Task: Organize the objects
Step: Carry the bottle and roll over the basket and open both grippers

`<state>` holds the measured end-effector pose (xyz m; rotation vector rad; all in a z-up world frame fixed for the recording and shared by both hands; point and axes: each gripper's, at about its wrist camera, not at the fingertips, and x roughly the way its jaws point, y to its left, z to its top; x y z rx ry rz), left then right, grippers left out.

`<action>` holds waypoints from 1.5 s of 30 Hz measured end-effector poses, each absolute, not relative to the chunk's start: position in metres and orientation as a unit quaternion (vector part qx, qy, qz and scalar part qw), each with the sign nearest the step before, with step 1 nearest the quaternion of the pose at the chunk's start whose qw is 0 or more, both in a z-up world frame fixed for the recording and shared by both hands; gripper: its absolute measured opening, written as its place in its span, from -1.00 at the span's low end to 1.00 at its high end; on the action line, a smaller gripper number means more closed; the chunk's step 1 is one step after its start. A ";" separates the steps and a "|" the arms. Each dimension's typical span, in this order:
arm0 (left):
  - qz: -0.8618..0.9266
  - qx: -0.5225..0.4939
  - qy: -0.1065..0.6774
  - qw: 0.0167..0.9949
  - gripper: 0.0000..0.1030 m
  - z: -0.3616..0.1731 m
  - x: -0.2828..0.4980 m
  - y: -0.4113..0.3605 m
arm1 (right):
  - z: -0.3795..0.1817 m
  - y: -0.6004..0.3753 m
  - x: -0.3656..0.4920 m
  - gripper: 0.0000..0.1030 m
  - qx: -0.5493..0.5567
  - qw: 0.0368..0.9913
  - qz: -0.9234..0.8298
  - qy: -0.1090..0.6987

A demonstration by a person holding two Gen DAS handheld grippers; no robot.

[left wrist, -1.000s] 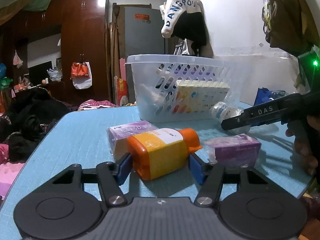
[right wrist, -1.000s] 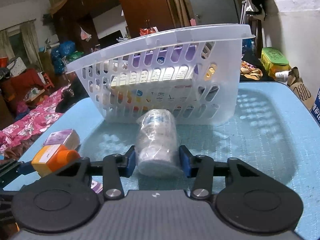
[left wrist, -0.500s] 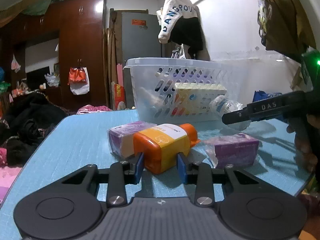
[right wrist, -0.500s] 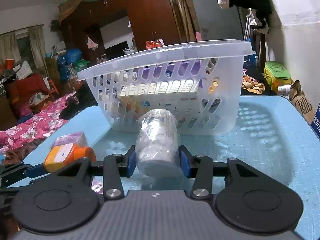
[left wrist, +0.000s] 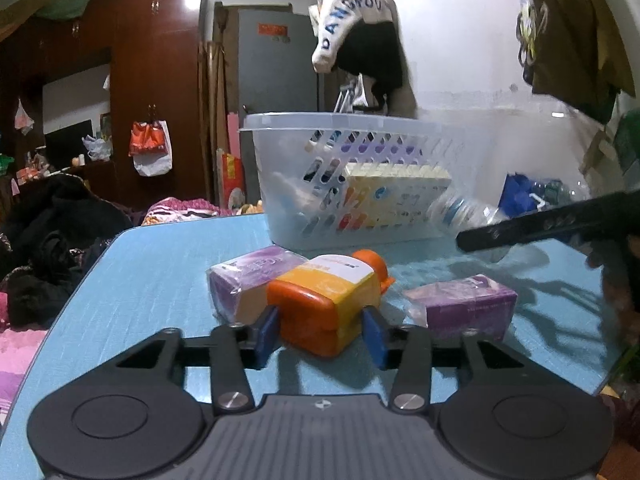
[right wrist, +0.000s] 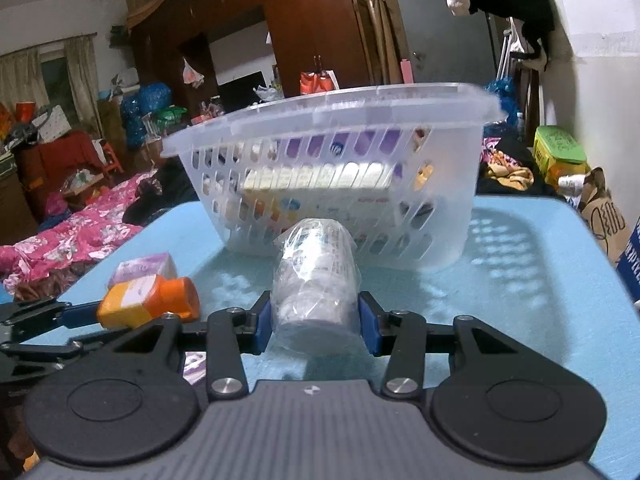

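Basket (right wrist: 452,208) on table (right wrist: 520,300) holds several boxes (right wrist: 320,178).

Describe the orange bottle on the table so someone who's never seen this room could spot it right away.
Find the white slotted basket on the blue table. In front of it, the orange bottle lies on its side between two purple boxes, left and right. It alone is orange with a yellow and white label, and sits between the opening left tongs.
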<state>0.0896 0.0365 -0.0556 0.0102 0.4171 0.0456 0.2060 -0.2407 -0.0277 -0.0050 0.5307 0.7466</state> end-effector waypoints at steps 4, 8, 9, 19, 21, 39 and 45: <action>0.007 0.010 0.241 0.970 0.46 -0.053 0.105 0.032 | -0.016 -0.253 0.203 -0.08 0.003 0.901 0.360 0.241; 0.009 0.022 0.269 0.963 0.49 -0.051 0.115 0.028 | -0.016 -0.254 0.203 -0.08 0.005 0.901 0.363 0.238; 0.010 0.024 0.272 0.962 0.49 -0.049 0.117 0.028 | -0.017 -0.253 0.203 -0.08 0.005 0.900 0.364 0.238; 0.016 0.023 0.306 0.952 0.55 -0.046 0.144 0.025 | -0.021 -0.249 0.204 -0.08 0.003 0.897 0.371 0.241; 0.010 0.025 0.296 0.955 0.09 -0.046 0.141 0.023 | -0.022 -0.250 0.205 -0.08 0.005 0.897 0.372 0.239; -0.005 0.024 0.120 0.992 0.01 0.049 0.101 0.017 | 0.052 -0.257 0.188 -0.09 -0.020 0.925 0.373 0.075; 0.007 0.027 0.126 0.992 0.01 0.107 0.178 0.009 | 0.082 -0.220 0.240 -0.09 -0.063 0.944 0.316 0.072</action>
